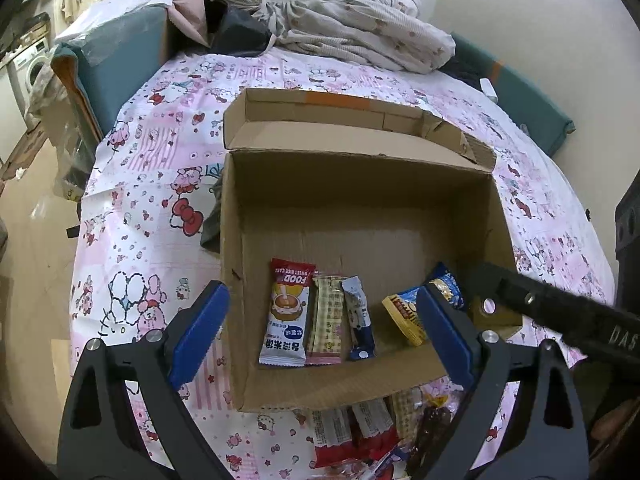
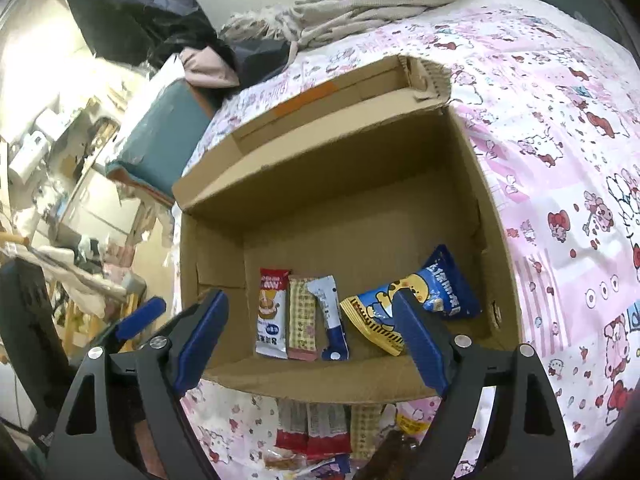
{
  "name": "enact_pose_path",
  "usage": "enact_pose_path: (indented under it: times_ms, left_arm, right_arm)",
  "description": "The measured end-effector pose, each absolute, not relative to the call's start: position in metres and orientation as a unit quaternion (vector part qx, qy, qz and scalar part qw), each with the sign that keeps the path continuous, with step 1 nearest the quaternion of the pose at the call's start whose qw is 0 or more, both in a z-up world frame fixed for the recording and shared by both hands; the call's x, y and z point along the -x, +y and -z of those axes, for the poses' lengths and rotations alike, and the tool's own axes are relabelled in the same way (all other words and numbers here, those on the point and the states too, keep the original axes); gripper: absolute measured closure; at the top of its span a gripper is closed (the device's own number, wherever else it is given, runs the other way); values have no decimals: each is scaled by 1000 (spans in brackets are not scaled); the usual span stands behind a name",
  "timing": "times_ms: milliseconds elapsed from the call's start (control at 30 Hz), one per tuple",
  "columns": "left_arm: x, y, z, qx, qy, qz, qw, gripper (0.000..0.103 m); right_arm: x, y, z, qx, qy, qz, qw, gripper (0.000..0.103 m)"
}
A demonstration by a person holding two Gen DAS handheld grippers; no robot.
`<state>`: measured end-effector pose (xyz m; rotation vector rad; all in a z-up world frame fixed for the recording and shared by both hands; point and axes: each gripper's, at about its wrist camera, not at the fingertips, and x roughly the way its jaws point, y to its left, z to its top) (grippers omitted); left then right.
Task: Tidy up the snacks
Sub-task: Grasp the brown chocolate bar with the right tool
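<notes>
- Left wrist view: the left gripper (image 1: 320, 332) hung wide open and empty over the cardboard box (image 1: 360, 184), where a red-and-white rice cake packet (image 1: 286, 312), a checked bar (image 1: 326, 320) and a slim blue stick (image 1: 360, 324) lay in a row.
- Right wrist view: the right gripper (image 2: 310, 340) was likewise spread and empty above a blue-and-yellow packet (image 2: 412, 300) lying askew in the box. Loose snacks (image 2: 320, 432) waited outside the near wall; reaching for them, a finger could catch that wall and shove the box.
</notes>
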<state>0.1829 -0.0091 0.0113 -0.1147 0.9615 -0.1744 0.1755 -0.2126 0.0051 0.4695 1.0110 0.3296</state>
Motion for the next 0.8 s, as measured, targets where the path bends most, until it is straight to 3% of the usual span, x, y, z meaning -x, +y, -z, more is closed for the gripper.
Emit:
enact_pose_path:
  times_ms: [500, 800]
  left_arm:
    - [-149, 3, -29, 21, 437, 49, 898, 7]
    - [-125, 12, -23, 32, 463, 30, 885, 7]
  right_arm:
    - [-140, -242, -27, -227, 465, -111, 849, 17]
    - [-105, -254, -9, -234, 510, -79, 824, 17]
